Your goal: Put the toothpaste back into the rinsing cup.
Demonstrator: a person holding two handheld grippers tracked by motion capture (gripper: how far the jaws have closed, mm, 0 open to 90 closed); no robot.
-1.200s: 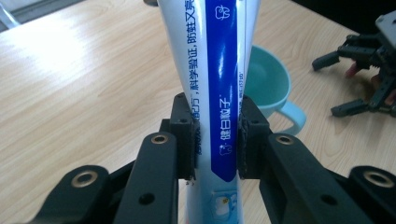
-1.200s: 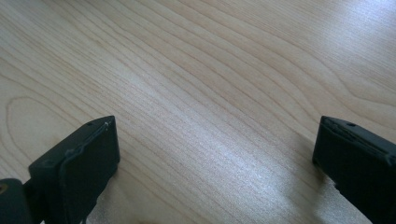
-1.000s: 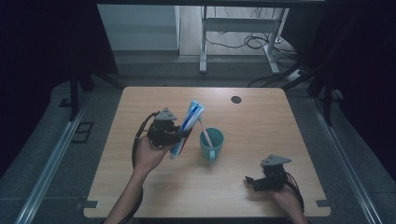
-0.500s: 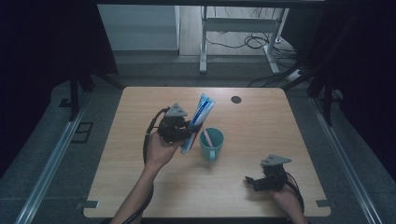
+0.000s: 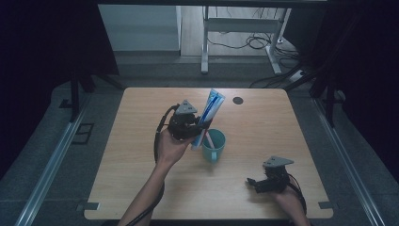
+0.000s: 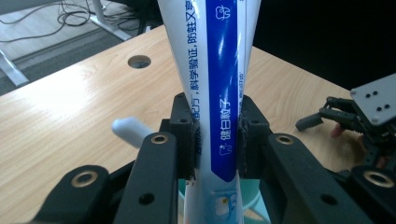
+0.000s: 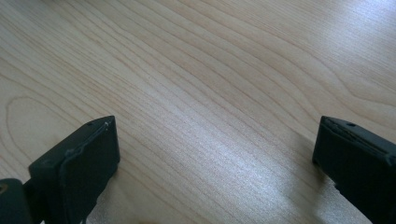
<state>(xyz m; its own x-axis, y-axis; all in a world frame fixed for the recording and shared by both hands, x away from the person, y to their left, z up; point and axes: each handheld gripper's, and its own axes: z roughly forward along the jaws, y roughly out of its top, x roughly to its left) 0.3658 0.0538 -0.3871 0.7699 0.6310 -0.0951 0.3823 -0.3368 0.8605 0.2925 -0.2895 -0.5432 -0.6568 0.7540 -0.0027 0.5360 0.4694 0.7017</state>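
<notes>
My left gripper (image 5: pixel 200 129) (image 6: pixel 217 140) is shut on a blue and white toothpaste tube (image 5: pixel 208 115) (image 6: pixel 219 84), which stands almost upright with its lower end just over the left rim of a teal mug (image 5: pixel 214 146). A toothbrush (image 5: pixel 209 138) leans inside the mug; its pale handle end (image 6: pixel 128 130) shows behind the jaws in the left gripper view. Near the table's front right, my right gripper (image 5: pixel 251 182) (image 7: pixel 215 158) rests low over the wood, its jaws wide open with nothing between them.
The wooden table (image 5: pixel 141 155) has a round cable hole (image 5: pixel 238 100) near its back edge. Bare wood lies to the left and at the back right. Desk legs and cables (image 5: pixel 244 42) stand on the floor beyond the table.
My left gripper has carried the toothpaste tube to the right, from beside the mug to over its left rim. The right gripper has stayed put.
</notes>
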